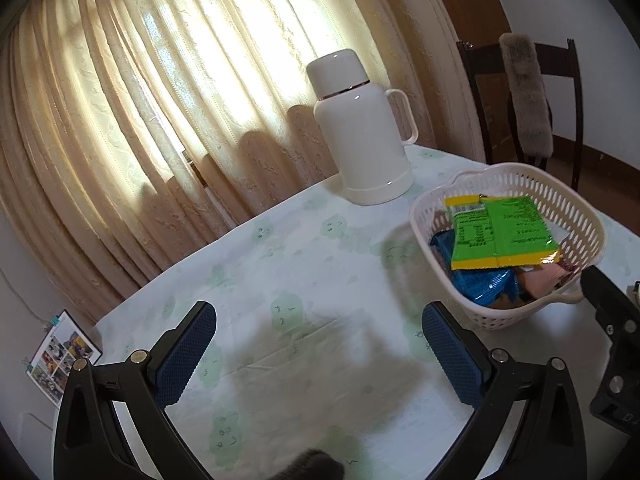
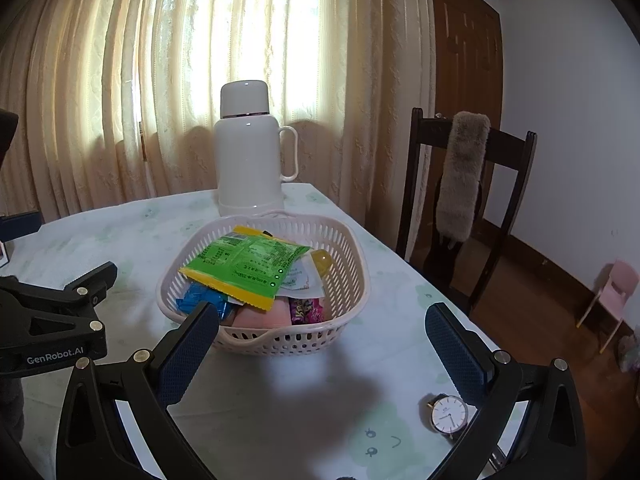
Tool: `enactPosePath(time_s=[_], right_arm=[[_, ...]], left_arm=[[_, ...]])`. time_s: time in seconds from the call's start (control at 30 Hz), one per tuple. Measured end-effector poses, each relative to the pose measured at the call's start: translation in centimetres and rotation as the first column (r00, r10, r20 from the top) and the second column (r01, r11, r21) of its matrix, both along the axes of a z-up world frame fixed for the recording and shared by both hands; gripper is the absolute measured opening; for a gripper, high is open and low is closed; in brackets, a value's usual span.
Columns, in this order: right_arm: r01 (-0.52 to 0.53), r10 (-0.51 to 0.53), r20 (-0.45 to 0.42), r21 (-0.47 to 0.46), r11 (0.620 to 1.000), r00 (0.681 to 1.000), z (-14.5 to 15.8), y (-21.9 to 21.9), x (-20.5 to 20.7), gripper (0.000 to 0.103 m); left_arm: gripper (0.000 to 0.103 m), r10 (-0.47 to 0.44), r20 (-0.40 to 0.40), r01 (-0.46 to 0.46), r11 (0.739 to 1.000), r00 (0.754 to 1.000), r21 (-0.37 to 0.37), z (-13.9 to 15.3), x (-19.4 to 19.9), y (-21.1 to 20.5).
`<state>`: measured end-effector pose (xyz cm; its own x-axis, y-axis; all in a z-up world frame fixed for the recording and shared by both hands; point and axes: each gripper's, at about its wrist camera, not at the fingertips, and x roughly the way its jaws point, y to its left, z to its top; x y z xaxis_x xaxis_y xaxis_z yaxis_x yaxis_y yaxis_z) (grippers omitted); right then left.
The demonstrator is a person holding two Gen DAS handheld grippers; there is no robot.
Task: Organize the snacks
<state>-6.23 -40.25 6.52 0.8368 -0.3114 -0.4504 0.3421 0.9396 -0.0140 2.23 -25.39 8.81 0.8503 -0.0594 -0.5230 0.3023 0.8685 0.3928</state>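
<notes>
A pale pink slotted basket (image 2: 352, 256) (image 1: 584, 216) stands on the table, full of snack packets. A green and yellow packet (image 2: 244, 268) (image 1: 504, 232) lies on top, over a blue packet (image 2: 200, 300) (image 1: 480, 284) and pink packets (image 2: 308, 310). My right gripper (image 2: 322, 344) is open just in front of the basket, its left pad near the rim, holding nothing. My left gripper (image 1: 320, 350) is open over bare tablecloth to the left of the basket, holding nothing. The left gripper's body also shows at the left of the right wrist view.
A white thermos jug (image 2: 250, 152) (image 1: 364, 128) stands behind the basket. A wristwatch (image 2: 450, 414) lies on the tablecloth near my right finger. A dark wooden chair (image 2: 464, 208) with a furry cover is at the table's right edge. Curtains hang behind.
</notes>
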Motion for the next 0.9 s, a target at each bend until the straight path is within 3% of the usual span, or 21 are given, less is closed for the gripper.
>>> enactPosePath(time_s=[0.9], right_arm=[[0.007,-0.007,-0.014,-0.025,1.000,1.000,-0.37,0.32,0.45,0.103]], left_arm=[[0.103,0.001,-0.013,-0.001,0.999,1.000,0.045,-1.04,0.35,0.07]])
